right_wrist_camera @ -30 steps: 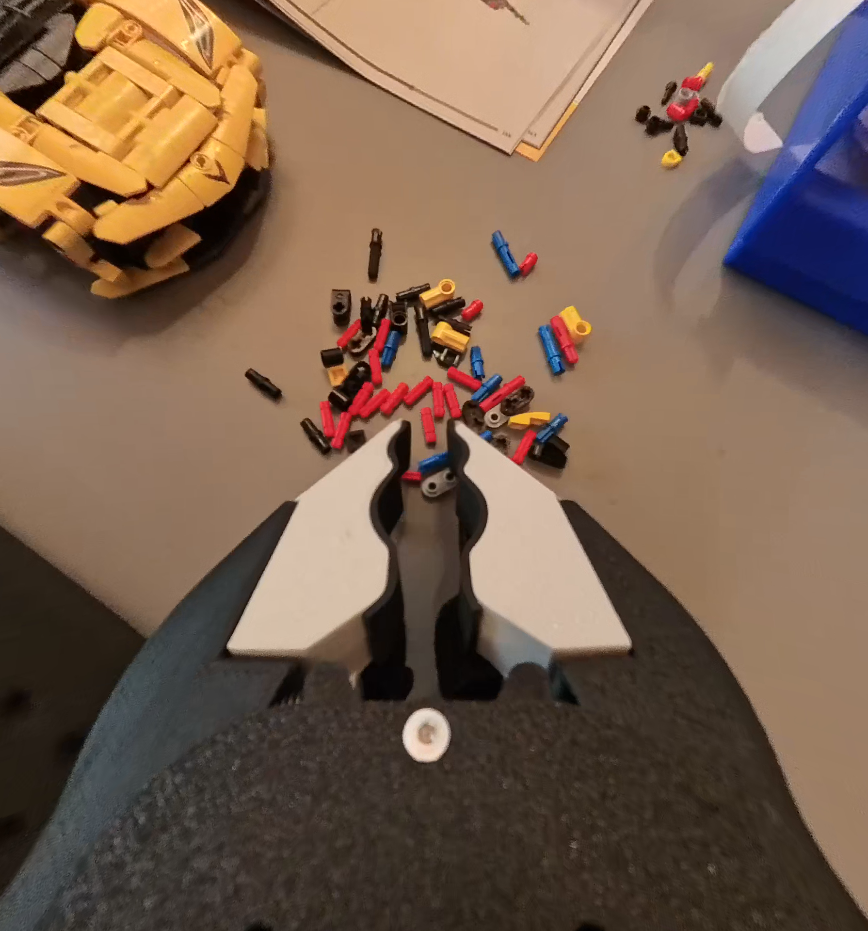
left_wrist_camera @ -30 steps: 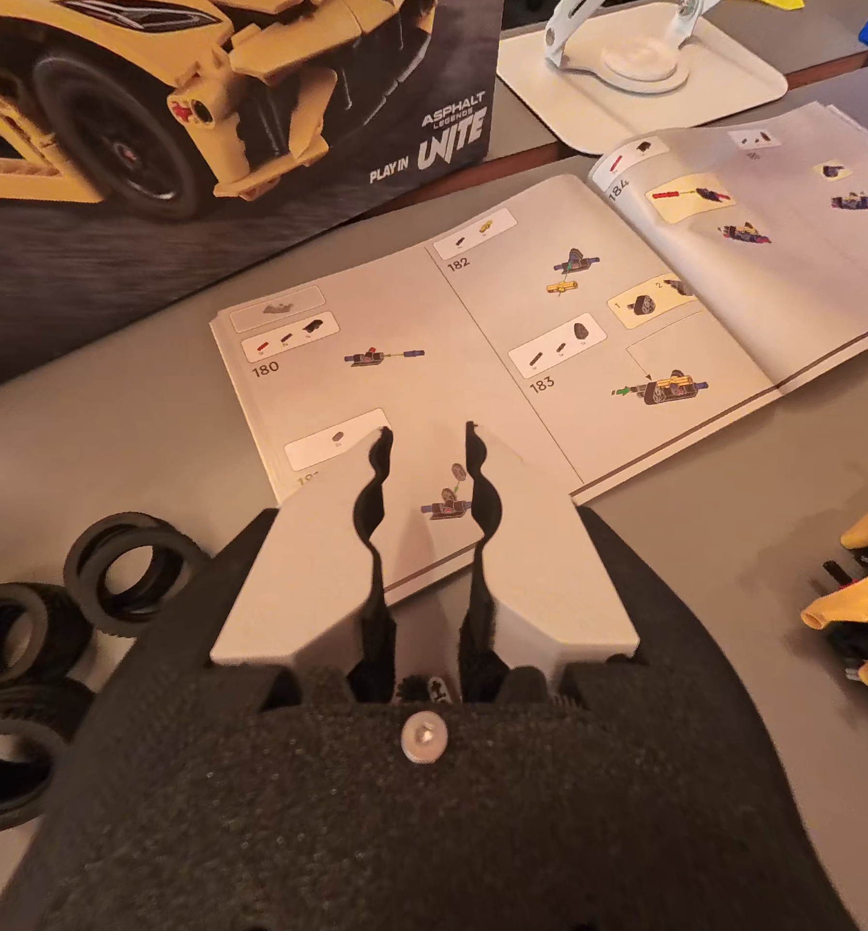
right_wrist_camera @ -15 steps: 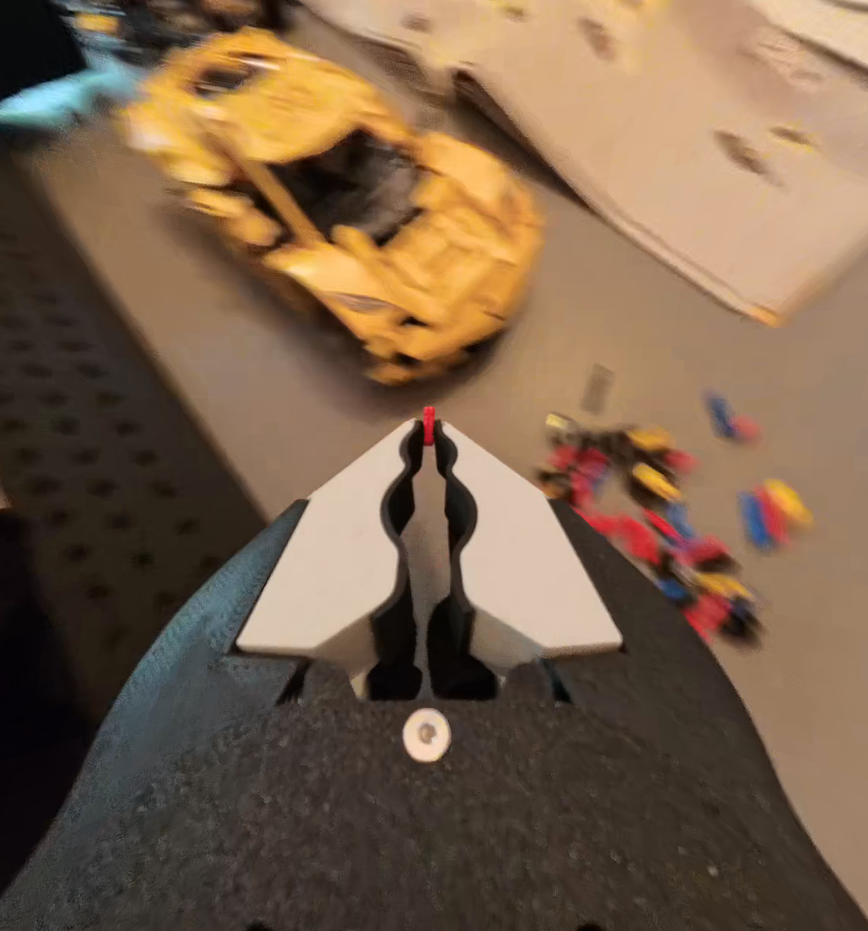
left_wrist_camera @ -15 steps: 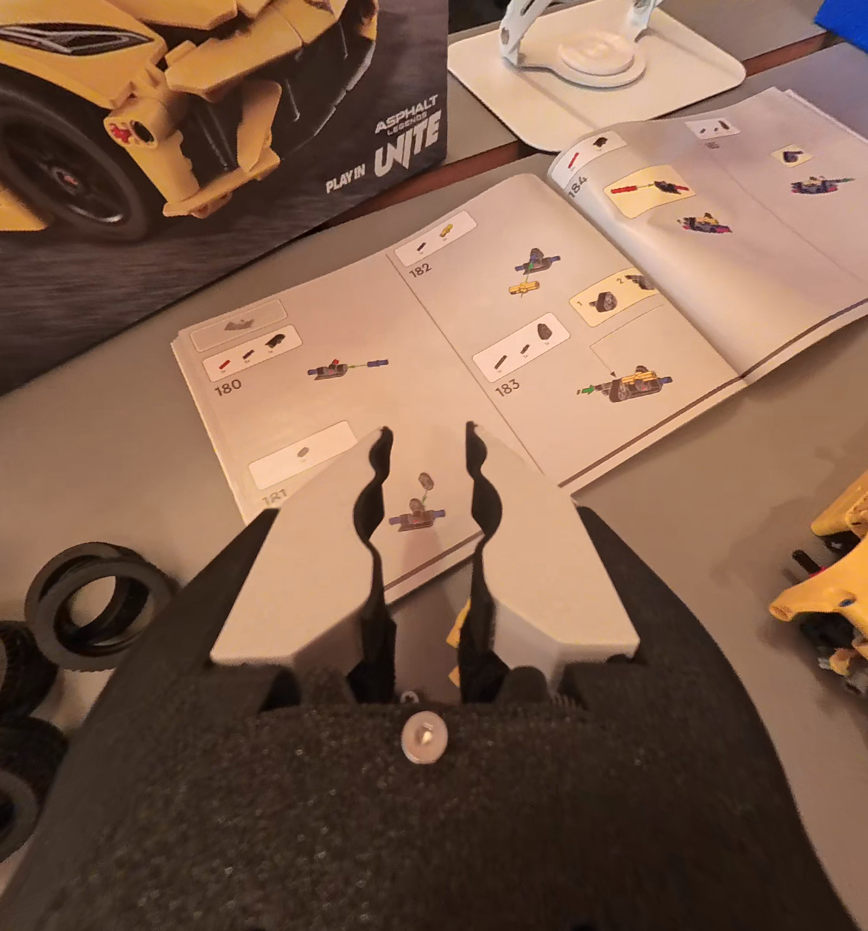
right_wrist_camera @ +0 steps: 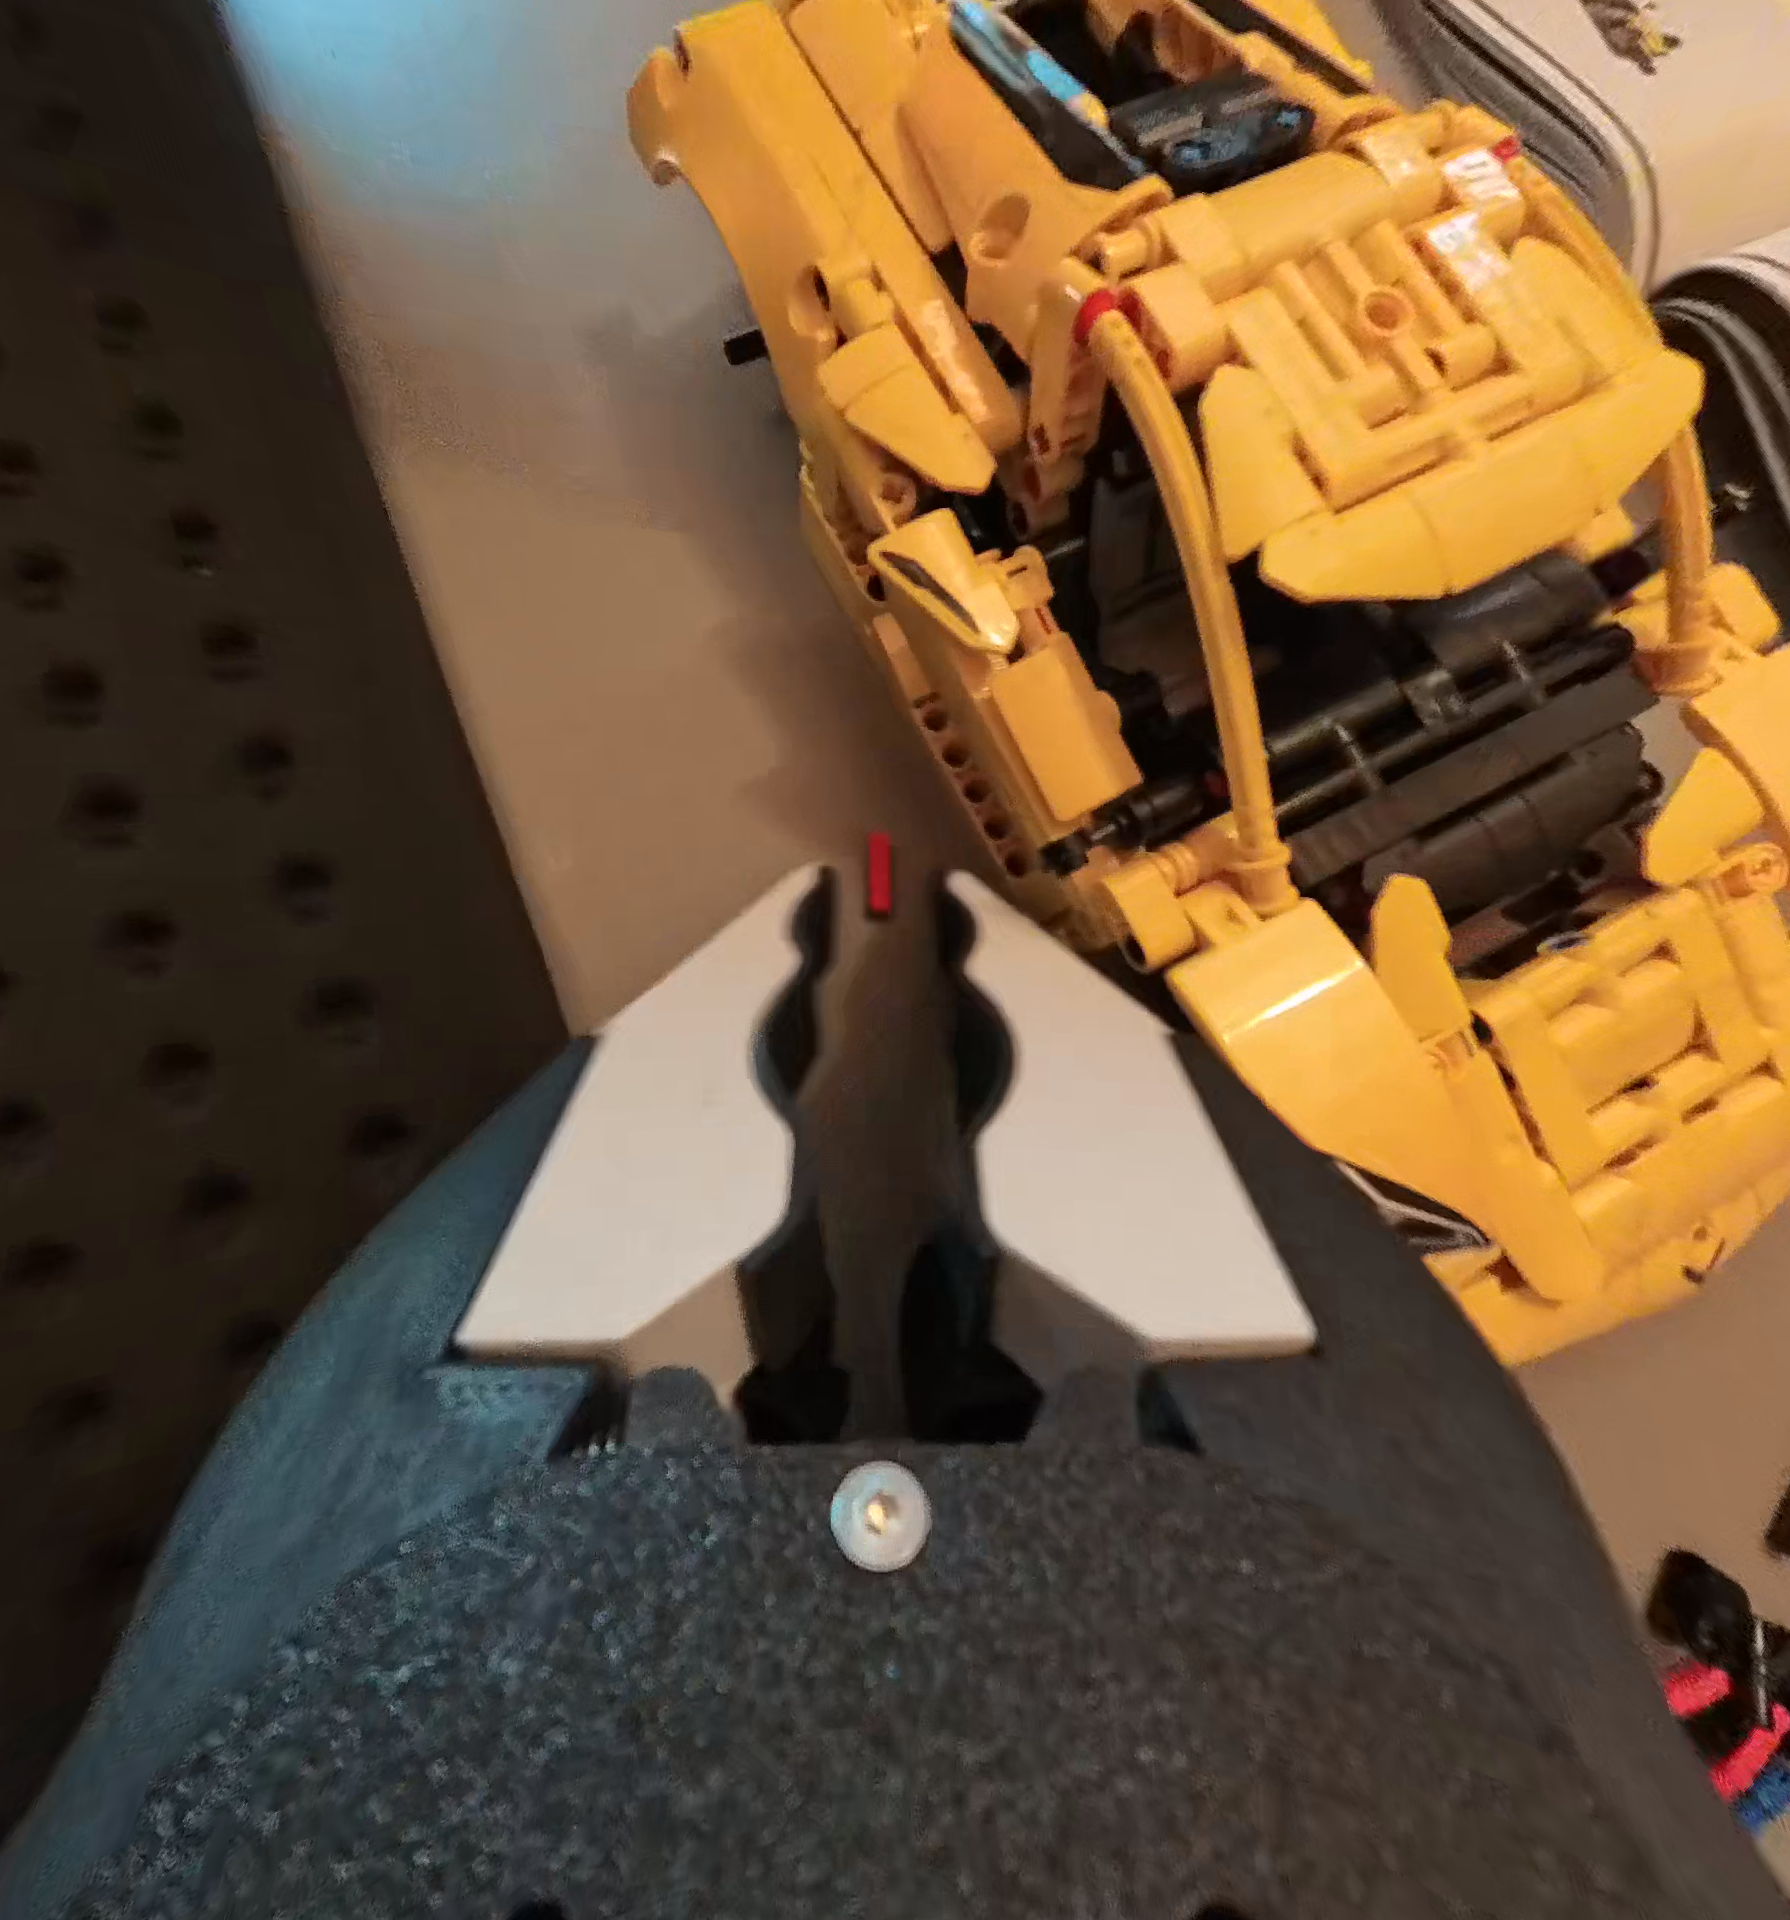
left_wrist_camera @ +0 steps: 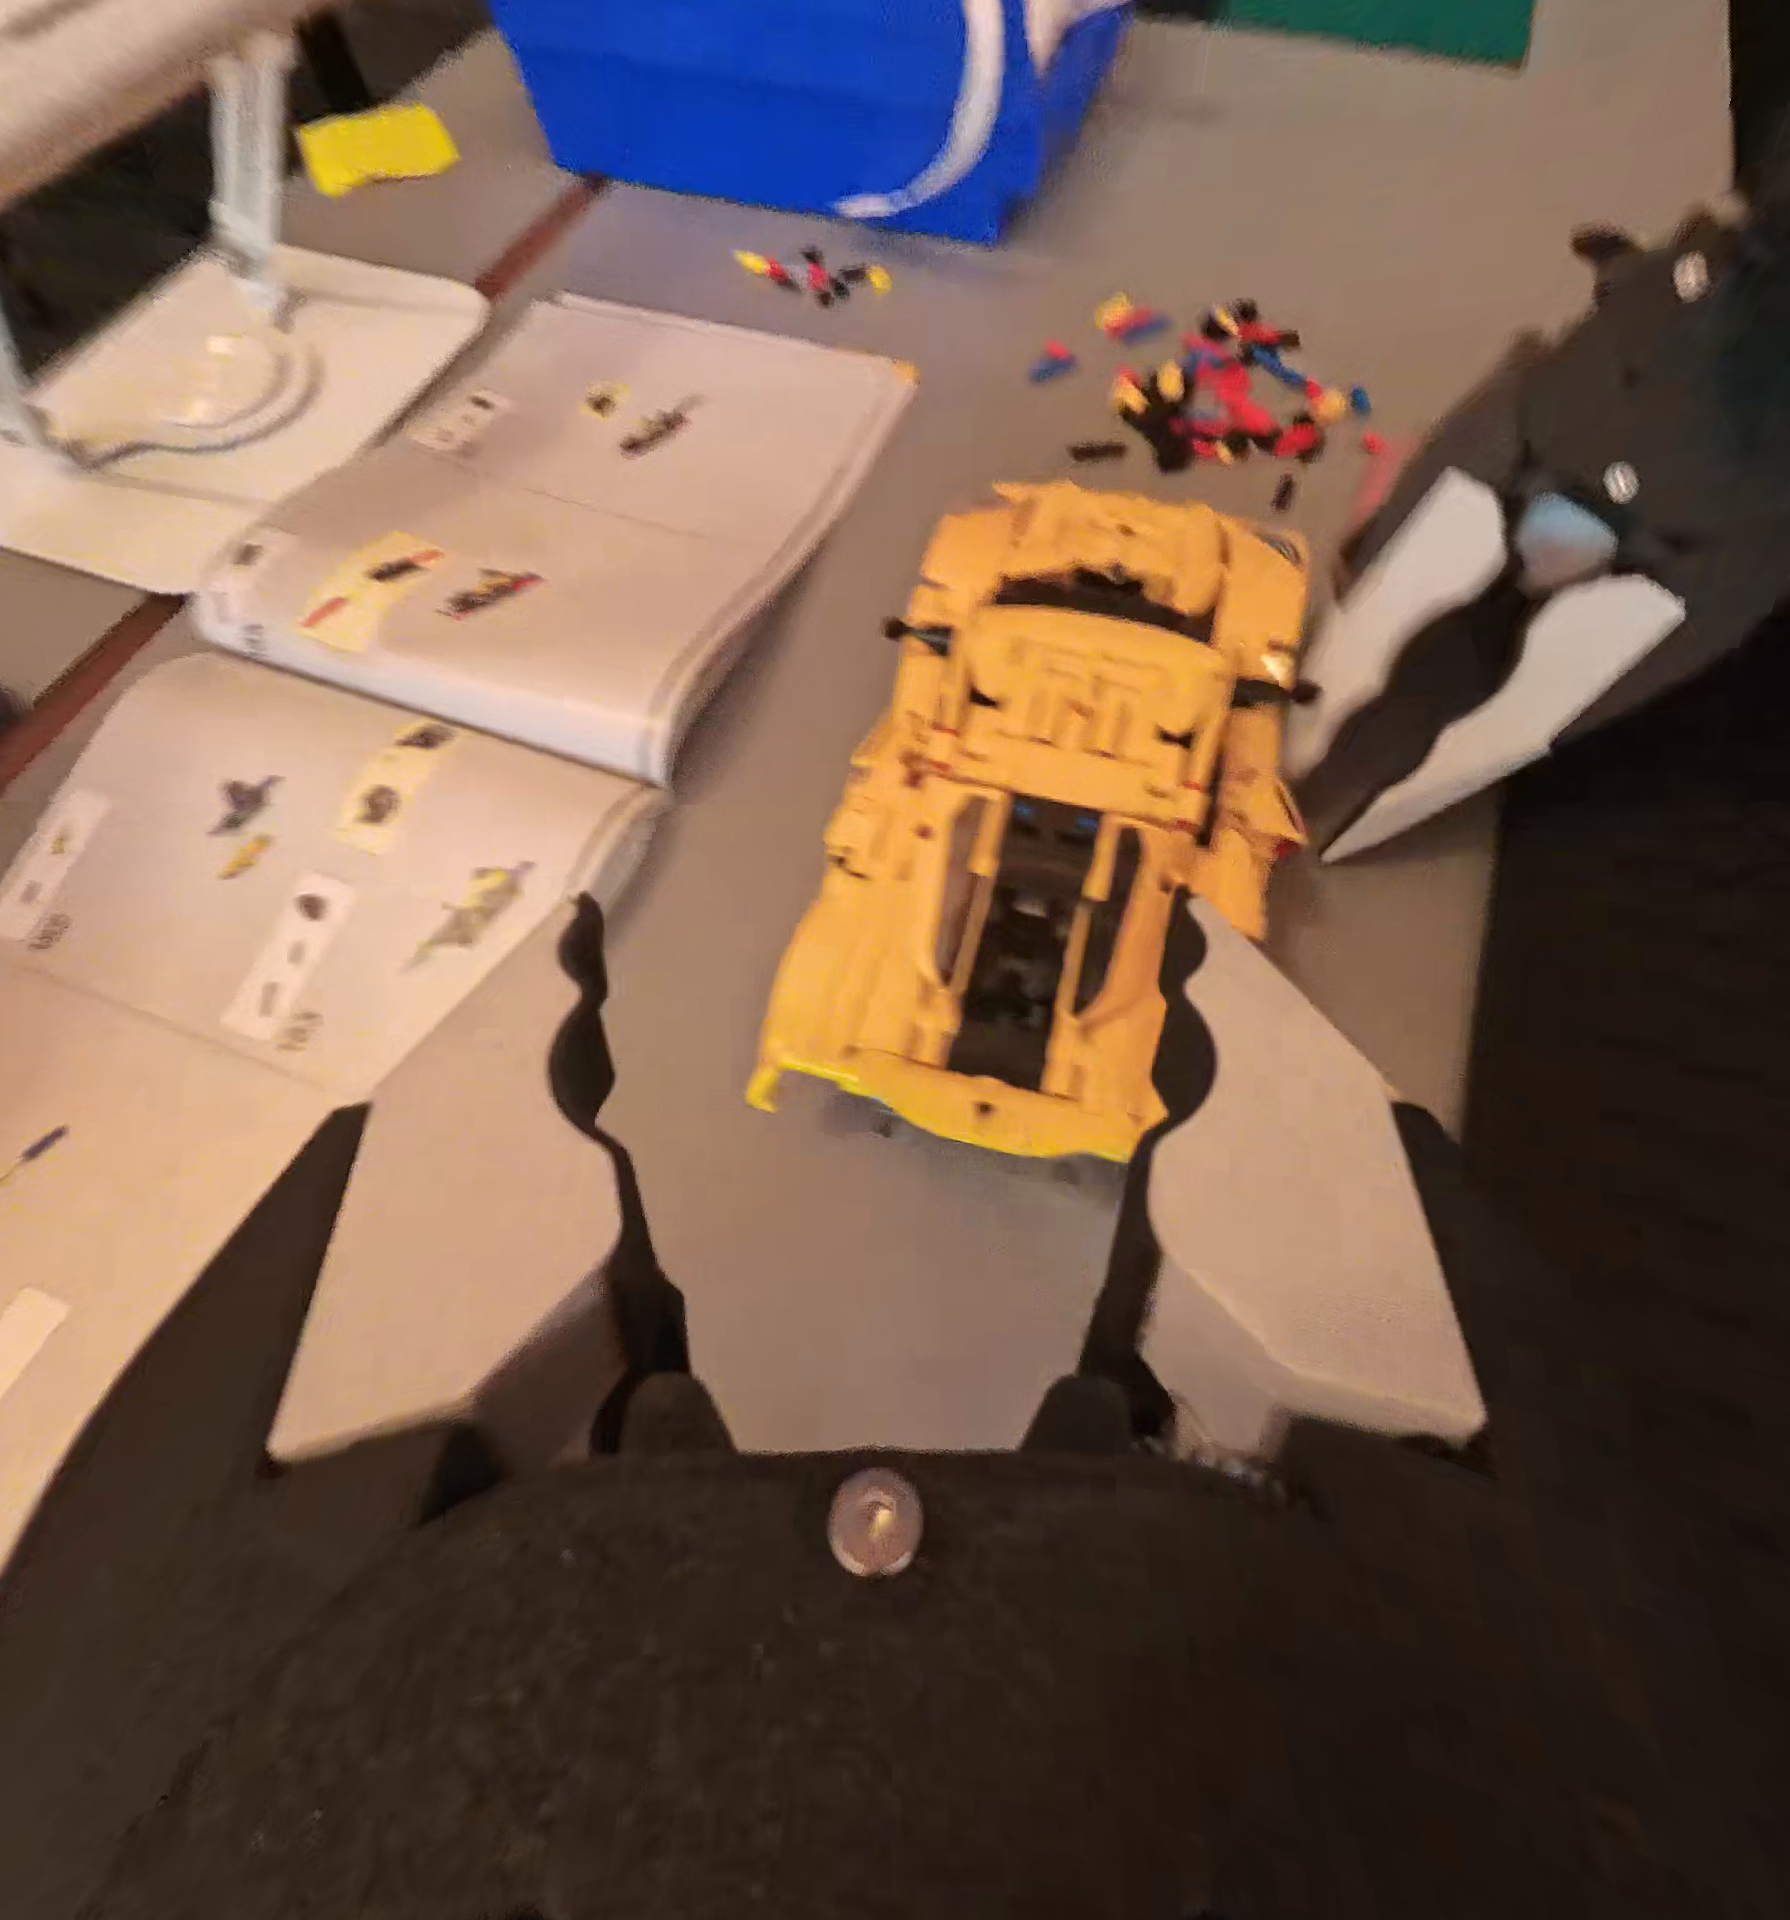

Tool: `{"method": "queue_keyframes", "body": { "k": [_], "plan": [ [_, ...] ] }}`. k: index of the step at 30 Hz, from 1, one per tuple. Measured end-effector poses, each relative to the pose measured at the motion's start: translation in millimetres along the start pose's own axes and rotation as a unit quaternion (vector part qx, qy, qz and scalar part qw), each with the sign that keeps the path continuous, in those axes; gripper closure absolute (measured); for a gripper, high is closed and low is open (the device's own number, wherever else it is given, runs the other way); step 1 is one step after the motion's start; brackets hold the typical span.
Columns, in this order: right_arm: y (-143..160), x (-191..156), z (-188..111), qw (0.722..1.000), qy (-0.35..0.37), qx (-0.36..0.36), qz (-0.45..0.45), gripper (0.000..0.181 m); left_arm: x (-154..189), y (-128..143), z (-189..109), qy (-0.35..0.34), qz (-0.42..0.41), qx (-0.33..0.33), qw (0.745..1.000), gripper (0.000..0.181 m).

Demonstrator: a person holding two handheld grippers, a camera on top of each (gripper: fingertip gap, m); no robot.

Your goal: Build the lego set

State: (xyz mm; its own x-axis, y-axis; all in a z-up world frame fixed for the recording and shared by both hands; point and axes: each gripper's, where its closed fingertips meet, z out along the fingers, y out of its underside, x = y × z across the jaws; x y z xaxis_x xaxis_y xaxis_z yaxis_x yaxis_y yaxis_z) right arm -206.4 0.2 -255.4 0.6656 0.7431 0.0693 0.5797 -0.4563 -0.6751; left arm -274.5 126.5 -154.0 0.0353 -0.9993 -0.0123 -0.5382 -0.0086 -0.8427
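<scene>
The left tool point(left_wrist_camera: 886, 925), with pale grey wavy-edged fingers on a black textured body, is held wide open and empty above the grey bench point(left_wrist_camera: 870, 1299). Between and just past its fingertips the partly built yellow-and-black brick car point(left_wrist_camera: 1047, 821) is seen lying on the bench, its length running away from the tool. The car's near end is framed by the two fingers without being touched.

The right tool point(right_wrist_camera: 878, 883) is nearly closed, and a small red pin point(right_wrist_camera: 878, 875) is pinched upright at its very tips. This tool is held just beside the car point(right_wrist_camera: 1286, 623), close to the car's side, at the bench edge that borders a dark dotted floor point(right_wrist_camera: 91, 727). In the left wrist view the right tool point(left_wrist_camera: 1431, 717) is seen at the car's right flank, pointing towards the near side of the bench.

An open white instruction booklet point(left_wrist_camera: 351, 831) is spread on the bench to the left of the car. A scattered heap of small red, blue, black and yellow pieces point(left_wrist_camera: 1213, 405) lies beyond the car's far end, and part of it point(right_wrist_camera: 1732, 1704) is also seen at the lower right of the right wrist view. A blue bin point(left_wrist_camera: 818, 94) stands towards the far edge, with a white stand base point(left_wrist_camera: 195, 405) at the far left corner.
</scene>
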Motion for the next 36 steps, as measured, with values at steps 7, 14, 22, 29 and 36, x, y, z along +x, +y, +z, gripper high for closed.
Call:
{"method": "queue_keyframes", "body": {
  "k": [7, 14, 22, 29, 36],
  "plan": [
    [-6, 50, -88, 0.982, 0.086, 0.139, 0.091, 0.142, 45, 39, 9, -0.02, -0.012, -0.041, 0.999, 0.071],
    [39, 75, -49, 0.986, 0.129, 0.021, 0.107, 0.101, 41, 55, 28, -0.074, -0.01, -0.066, 0.995, 0.076],
    [14, 88, -21, 0.988, 0.128, -0.004, 0.084, 0.1, -6, 62, 19, -0.092, -0.024, -0.1, 0.99, 0.076],
    [23, 113, -63, 0.979, 0.148, 0.023, 0.137, 0.105, -23, 44, 2, -0.072, -0.053, -0.084, 0.992, 0.078],
    [111, 186, -153, 0.935, 0.232, 0.052, 0.265, 0.149, -110, -5, -30, -0.232, -0.19, 0.136, 0.944, 0.099]
  ]
}}
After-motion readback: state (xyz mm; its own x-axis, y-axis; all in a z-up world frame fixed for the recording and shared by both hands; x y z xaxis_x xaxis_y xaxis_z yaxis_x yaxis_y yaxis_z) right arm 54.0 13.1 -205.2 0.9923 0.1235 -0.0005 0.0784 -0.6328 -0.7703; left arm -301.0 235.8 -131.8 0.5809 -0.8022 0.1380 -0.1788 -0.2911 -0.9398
